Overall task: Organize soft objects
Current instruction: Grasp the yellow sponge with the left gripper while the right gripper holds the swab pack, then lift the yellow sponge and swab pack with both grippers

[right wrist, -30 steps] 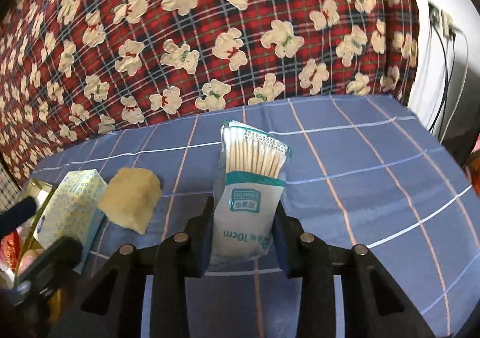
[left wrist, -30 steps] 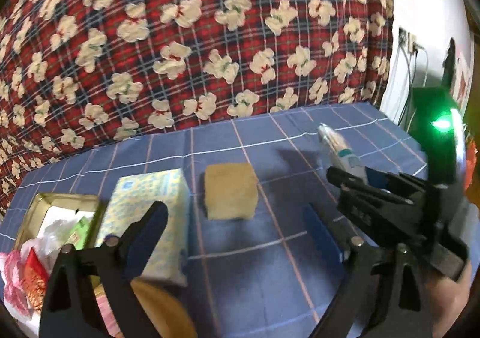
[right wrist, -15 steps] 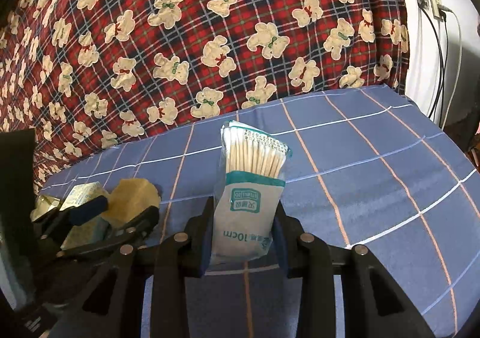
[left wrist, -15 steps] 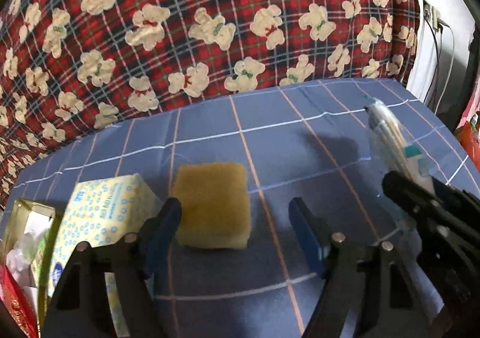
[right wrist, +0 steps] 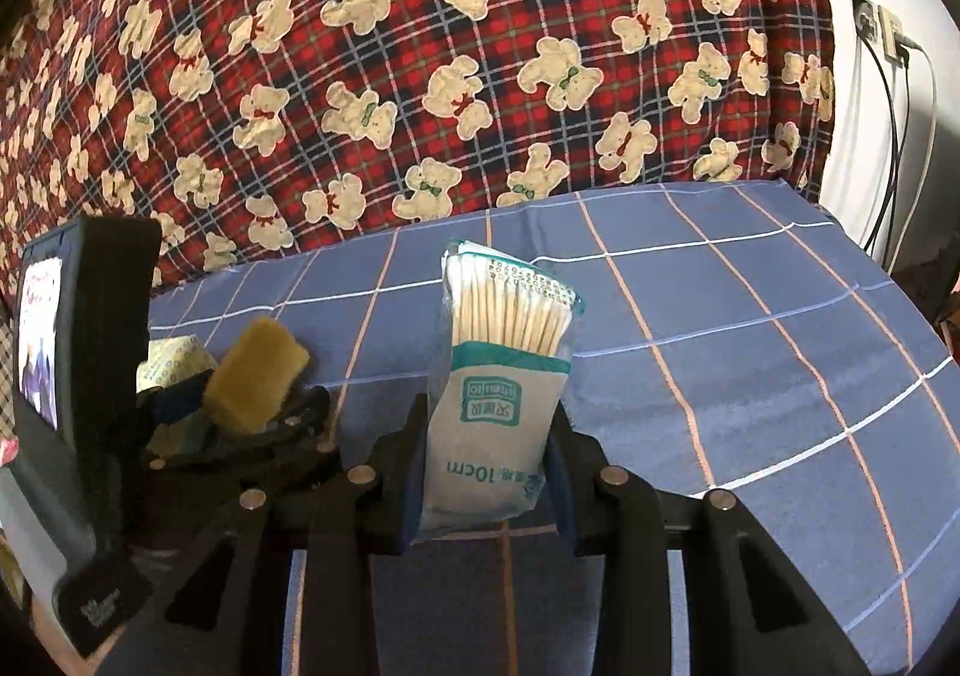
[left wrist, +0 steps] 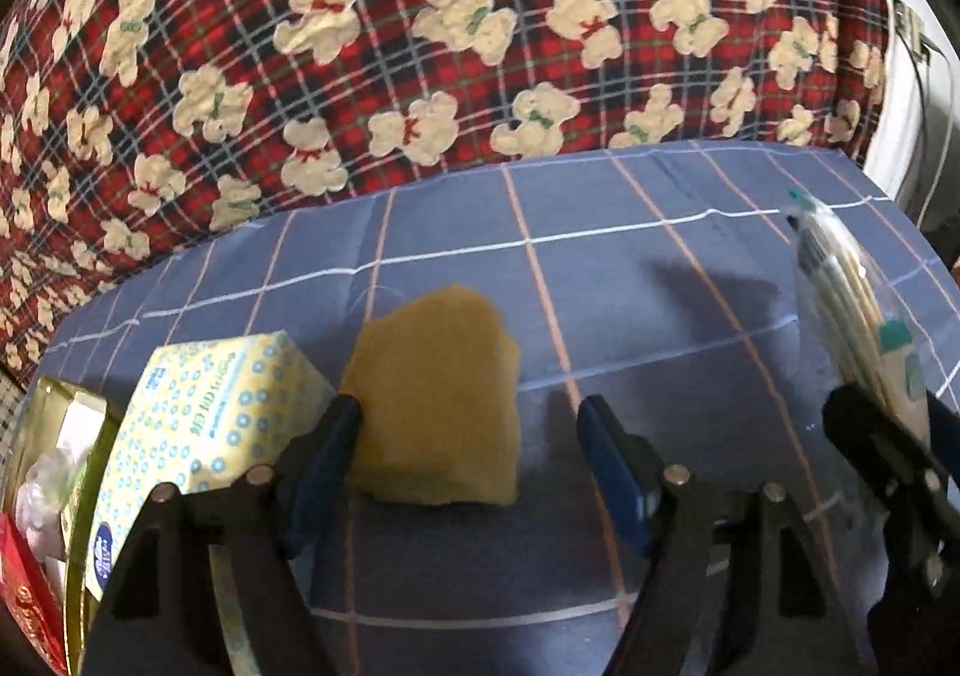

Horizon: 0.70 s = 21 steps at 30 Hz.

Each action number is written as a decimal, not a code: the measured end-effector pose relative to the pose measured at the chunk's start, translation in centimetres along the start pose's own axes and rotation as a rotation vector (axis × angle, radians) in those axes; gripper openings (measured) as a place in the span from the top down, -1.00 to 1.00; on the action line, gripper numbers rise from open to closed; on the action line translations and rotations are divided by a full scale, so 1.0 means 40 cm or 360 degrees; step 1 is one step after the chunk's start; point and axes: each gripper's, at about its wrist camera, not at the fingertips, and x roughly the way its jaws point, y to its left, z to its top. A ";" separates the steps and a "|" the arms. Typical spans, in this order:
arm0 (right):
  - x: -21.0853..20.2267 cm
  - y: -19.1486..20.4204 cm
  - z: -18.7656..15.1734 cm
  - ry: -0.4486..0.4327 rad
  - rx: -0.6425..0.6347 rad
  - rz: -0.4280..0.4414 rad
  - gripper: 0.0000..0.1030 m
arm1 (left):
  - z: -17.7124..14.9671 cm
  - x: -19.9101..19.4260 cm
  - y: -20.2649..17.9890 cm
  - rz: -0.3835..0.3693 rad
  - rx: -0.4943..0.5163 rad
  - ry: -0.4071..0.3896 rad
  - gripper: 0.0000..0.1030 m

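A yellow sponge [left wrist: 438, 394] lies on the blue checked cloth [left wrist: 660, 232]. My left gripper [left wrist: 471, 439] is lowered around it and stands open. Its left pad is at the sponge's left edge, while the right pad stands apart from it. The right wrist view shows the same sponge [right wrist: 255, 370] between the left gripper's fingers [right wrist: 240, 418]. My right gripper [right wrist: 489, 472] is shut on an upright pack of cotton swabs [right wrist: 498, 370]. That pack [left wrist: 852, 316] appears at the right edge of the left wrist view.
A yellow-white tissue pack [left wrist: 204, 424] lies just left of the sponge. Beyond it a gold tin [left wrist: 78, 502] holds wrapped items and a red packet [left wrist: 24, 604]. A red plaid bear blanket [left wrist: 420, 46] rises behind. A wall socket with cables [right wrist: 882, 28] is at the right.
My left gripper has moved forward and down to the sponge, and its jaws have narrowed around it. The right gripper has kept still with the swab pack.
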 end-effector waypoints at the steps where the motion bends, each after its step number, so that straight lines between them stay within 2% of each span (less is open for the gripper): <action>1: -0.002 -0.001 0.000 -0.0006 0.0007 0.0014 0.28 | 0.000 0.000 0.002 -0.0004 -0.0006 -0.0003 -0.35; 2: -0.003 -0.003 0.001 -0.0010 0.0010 0.0017 0.28 | -0.001 -0.003 0.002 -0.0002 -0.0005 -0.0013 -0.06; 3: -0.004 -0.003 0.000 -0.0012 0.0012 0.0017 0.28 | -0.002 -0.007 0.002 0.0014 -0.0004 -0.0028 0.13; 5: -0.005 -0.004 0.000 -0.0016 0.0016 0.0023 0.28 | -0.003 -0.012 -0.001 0.0015 0.0009 -0.0046 0.21; 9: -0.007 -0.006 0.001 -0.0025 0.0034 0.0038 0.28 | -0.007 -0.023 0.011 -0.0046 -0.0034 -0.0071 0.25; 21: -0.011 -0.009 0.001 -0.0032 0.0046 0.0041 0.28 | -0.049 -0.082 -0.011 -0.0269 -0.0003 -0.0152 0.27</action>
